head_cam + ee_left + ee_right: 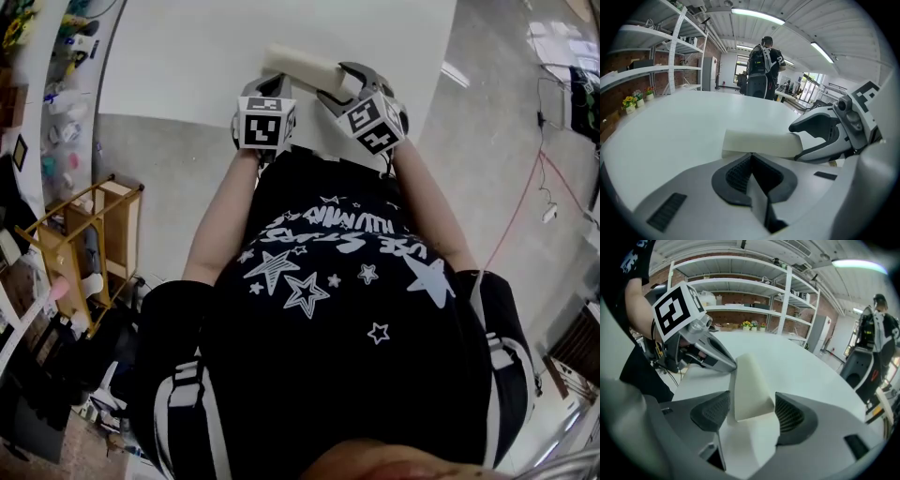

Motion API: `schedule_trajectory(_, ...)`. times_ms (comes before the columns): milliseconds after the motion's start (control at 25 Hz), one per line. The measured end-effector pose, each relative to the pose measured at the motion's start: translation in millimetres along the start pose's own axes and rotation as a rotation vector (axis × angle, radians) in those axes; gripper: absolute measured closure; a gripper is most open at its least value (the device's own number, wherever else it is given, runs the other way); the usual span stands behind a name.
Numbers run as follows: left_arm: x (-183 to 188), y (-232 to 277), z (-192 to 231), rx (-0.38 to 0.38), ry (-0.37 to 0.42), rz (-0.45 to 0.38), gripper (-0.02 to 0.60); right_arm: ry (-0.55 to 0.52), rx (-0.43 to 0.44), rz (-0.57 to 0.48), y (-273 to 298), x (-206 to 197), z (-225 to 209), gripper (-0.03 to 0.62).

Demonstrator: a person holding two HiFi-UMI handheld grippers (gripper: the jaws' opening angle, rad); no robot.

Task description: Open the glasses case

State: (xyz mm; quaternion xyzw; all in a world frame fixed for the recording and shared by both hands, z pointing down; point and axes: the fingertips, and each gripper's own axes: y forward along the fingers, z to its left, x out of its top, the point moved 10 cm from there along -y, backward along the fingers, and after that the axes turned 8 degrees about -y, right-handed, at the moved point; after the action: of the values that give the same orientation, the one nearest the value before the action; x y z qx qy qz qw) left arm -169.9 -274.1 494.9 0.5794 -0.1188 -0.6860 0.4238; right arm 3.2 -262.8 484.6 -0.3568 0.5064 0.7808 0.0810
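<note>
Right tongs [752, 400] spread, the end of the case [749, 380] between the pads | left tongs [751, 154] pressed together, tips at the case's long edge | case lies on white surface [670, 126] — 12 o'clock in head view | shelves [740, 287] beyond

Workshop or lab interior: tiered white metal shelving [740, 287] lines a red brick wall [754, 298], long fluorescent tube lights [757, 16] run overhead, and a broad white worktable [670, 126] stands on a grey concrete floor [487, 141] near a cluttered wooden rack [120, 202].
</note>
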Motion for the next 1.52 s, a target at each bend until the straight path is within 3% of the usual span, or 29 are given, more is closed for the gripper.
schedule_trajectory(280, 0.2, -1.0, 0.7, -0.006, -0.011, 0.005, 0.569, -0.171, -0.031, 0.073, 12.9, 6.7, 5.8, 0.304)
schedule_trajectory(480, 0.6, -0.1, 1.1, -0.011, -0.025, 0.013, 0.569, -0.176, -0.045, 0.089, 14.3, 8.0, 4.3, 0.306)
schedule_trajectory(960, 0.7, 0.0, 4.3, -0.024, -0.039, 0.024, 0.569, -0.175, 0.040, 0.075, 13.7, 8.1, -2.9, 0.312)
schedule_trajectory(1360, 0.7, 0.7, 4.5, -0.021, -0.034, 0.022, 0.569, -0.027, 0.138, 0.036, 11.6, 5.7, -17.5, 0.312)
schedule_trajectory(1520, 1.3, 0.4, 2.8, -0.022, -0.040, 0.021, 0.569, 0.061, 0.130, 0.007, 4.5, 7.3, -20.3, 0.312)
